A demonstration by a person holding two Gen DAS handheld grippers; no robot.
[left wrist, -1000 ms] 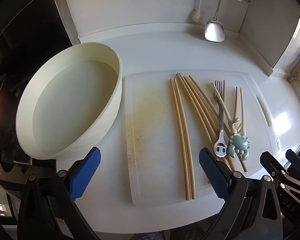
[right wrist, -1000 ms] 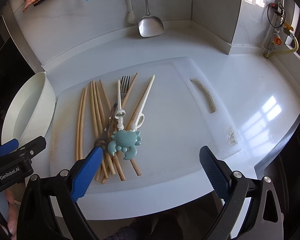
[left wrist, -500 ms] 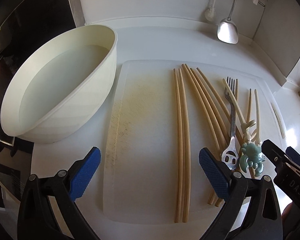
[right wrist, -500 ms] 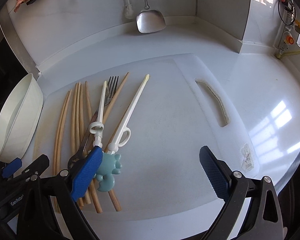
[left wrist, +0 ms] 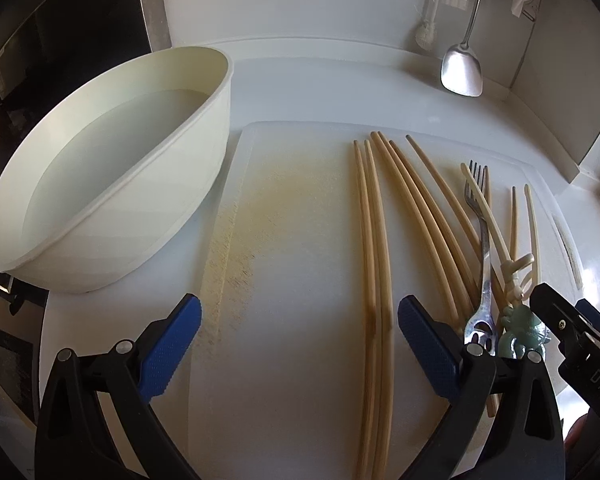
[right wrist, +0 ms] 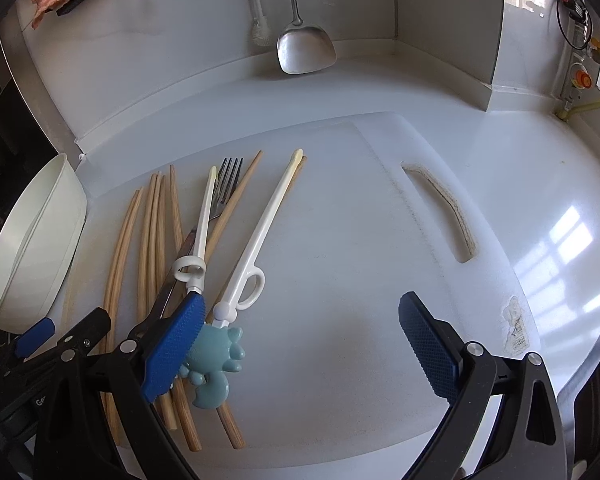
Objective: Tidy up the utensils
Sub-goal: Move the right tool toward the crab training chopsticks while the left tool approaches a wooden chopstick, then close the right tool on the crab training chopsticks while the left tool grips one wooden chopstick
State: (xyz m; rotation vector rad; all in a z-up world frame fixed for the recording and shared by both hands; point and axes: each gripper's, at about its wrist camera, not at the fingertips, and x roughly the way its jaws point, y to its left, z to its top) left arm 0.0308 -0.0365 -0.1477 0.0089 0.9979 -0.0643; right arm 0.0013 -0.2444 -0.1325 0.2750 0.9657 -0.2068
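Several wooden chopsticks lie on a white cutting board, with a metal fork and white training chopsticks with a teal crab top across them. My left gripper is open, low over the board's left part, its right finger beside a chopstick pair. My right gripper is open, its left finger over the crab top.
A cream bowl stands left of the board. A metal spatula hangs at the back wall. A dark stove lies at the far left. The board's handle slot is at its right.
Both grippers have moved forward and lower toward the board. The utensils and the bowl have not moved.
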